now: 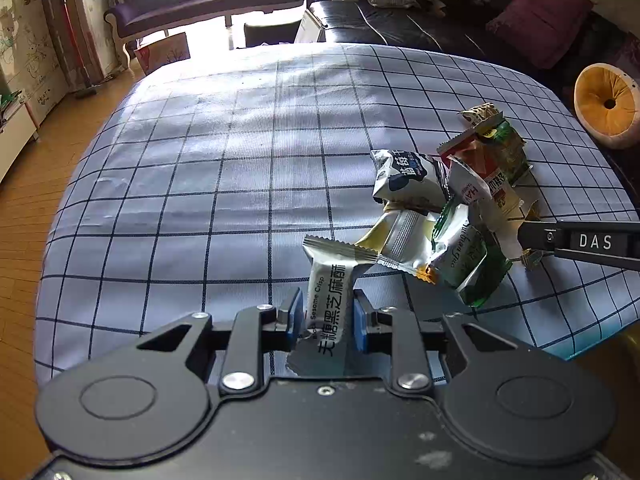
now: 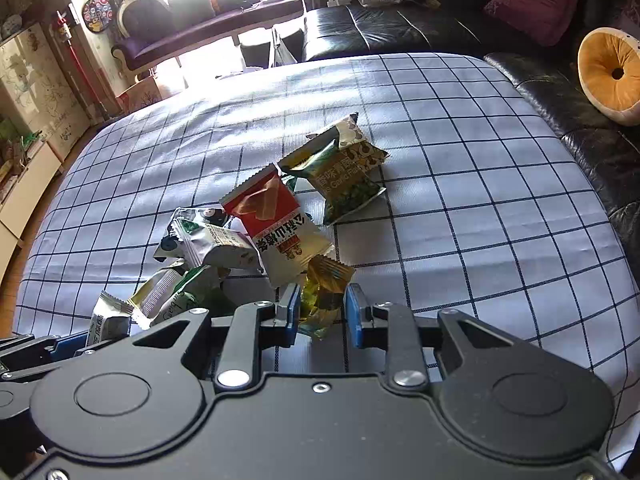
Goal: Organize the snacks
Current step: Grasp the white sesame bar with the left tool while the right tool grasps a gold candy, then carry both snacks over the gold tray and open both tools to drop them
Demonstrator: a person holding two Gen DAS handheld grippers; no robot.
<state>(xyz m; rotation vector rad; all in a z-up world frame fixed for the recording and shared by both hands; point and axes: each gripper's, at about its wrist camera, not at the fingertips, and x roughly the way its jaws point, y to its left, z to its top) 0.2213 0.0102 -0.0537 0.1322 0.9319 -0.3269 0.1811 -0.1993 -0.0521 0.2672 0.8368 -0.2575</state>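
Both hands are busy here. The left hand-held gripper has its blue pads pressed on either side of the sesame crisp packet, low centre of the left view, so it's closed on it with the packet's top seam sticking out toward the snack pile. The right hand-held gripper has the small gold wrapper between its pads. The left pad seems to touch it, but there's a visible gap on the right side, so I'd call it not fully closed yet.

The pile sits centre-right on the checked tablecloth of the table, with the red-and-white packet leaning right over the gold one.

My take on doing this step well: finish squeezing the gold wrapper before lifting, since crinkly foil slips easily. Then pull it back low and slowly, because the red-and-white packet looks like it's resting on it and may tumble. Keep the left packet clear of the pile meanwhile.
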